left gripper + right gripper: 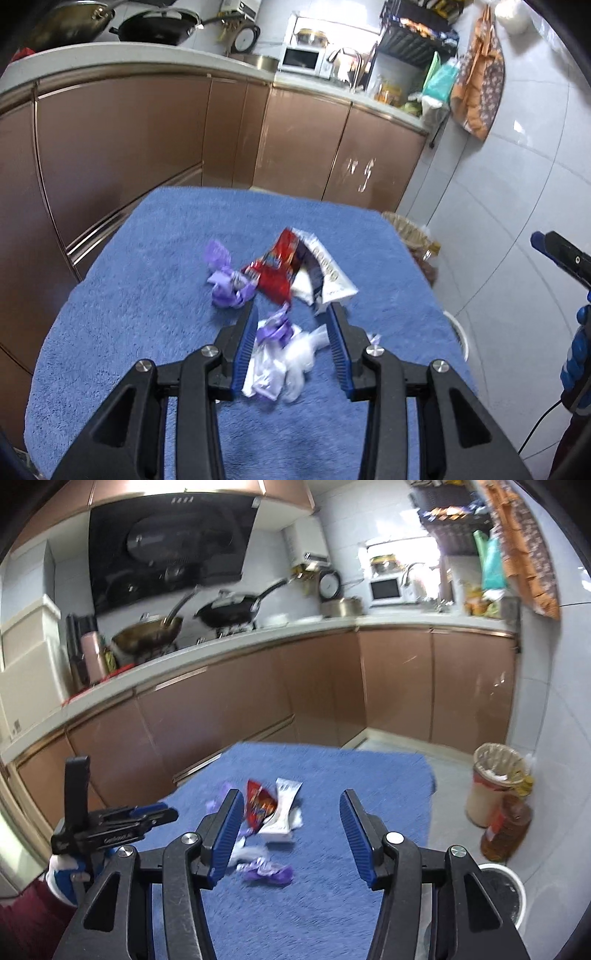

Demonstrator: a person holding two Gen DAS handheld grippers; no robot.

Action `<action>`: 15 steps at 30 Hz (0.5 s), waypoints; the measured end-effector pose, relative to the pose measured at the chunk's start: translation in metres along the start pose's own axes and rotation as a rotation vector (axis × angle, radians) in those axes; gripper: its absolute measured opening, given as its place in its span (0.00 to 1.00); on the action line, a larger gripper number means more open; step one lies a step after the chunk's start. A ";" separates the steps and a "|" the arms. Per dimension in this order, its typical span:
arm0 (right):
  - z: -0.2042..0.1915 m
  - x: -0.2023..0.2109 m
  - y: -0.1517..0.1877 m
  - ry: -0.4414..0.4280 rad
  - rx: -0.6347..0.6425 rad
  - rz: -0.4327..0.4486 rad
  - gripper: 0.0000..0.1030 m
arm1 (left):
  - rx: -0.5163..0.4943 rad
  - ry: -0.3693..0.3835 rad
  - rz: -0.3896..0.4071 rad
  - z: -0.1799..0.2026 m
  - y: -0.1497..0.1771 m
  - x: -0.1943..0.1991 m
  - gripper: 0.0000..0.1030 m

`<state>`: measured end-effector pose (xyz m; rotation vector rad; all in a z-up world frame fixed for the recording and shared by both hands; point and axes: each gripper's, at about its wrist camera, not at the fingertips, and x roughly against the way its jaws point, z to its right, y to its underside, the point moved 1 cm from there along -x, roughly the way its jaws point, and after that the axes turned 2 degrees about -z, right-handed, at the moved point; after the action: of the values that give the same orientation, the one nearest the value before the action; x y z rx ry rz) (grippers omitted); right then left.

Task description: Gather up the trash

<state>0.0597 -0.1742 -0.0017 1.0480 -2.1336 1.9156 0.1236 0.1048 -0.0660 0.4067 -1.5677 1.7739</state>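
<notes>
Several wrappers lie on a table with a blue towel (147, 332). In the left wrist view my left gripper (291, 314) is open, its blue pads on either side of a crumpled white-and-purple wrapper (277, 354). Beyond it lie a purple wrapper (225, 280), a red snack bag (277, 269) and a white packet (325, 273). In the right wrist view my right gripper (291, 801) is open and empty above the towel (332, 886), with the red bag (258, 805), white packet (282, 808) and a purple wrapper (266, 871) in front of it. The left gripper (151, 814) shows at the left.
A white bin (498, 890) stands on the floor at the table's right edge. A lined waste basket (491, 779) and an oil bottle (506, 827) stand beyond it. Brown kitchen cabinets (258, 701) run behind the table.
</notes>
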 end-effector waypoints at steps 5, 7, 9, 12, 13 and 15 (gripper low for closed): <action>-0.004 -0.042 0.017 -0.048 0.009 -0.099 0.50 | -0.041 -0.001 -0.077 -0.003 0.009 -0.032 0.35; -0.004 -0.056 0.025 -0.066 0.010 -0.135 0.50 | -0.050 0.007 -0.100 -0.004 0.011 -0.045 0.35; -0.002 -0.074 0.033 -0.087 0.016 -0.186 0.50 | -0.064 0.007 -0.119 -0.005 0.011 -0.057 0.35; -0.004 -0.103 0.048 -0.129 0.041 -0.271 0.50 | -0.088 0.010 -0.148 -0.006 0.013 -0.075 0.35; -0.006 -0.112 0.054 -0.146 0.054 -0.304 0.50 | -0.094 0.007 -0.157 -0.007 0.013 -0.080 0.35; -0.009 -0.131 0.063 -0.173 0.075 -0.354 0.50 | -0.099 0.007 -0.171 -0.010 0.012 -0.088 0.35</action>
<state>0.1223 -0.1117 -0.1170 1.5384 -1.8061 1.8029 0.1782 0.0875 -0.1351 0.4715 -1.5608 1.5603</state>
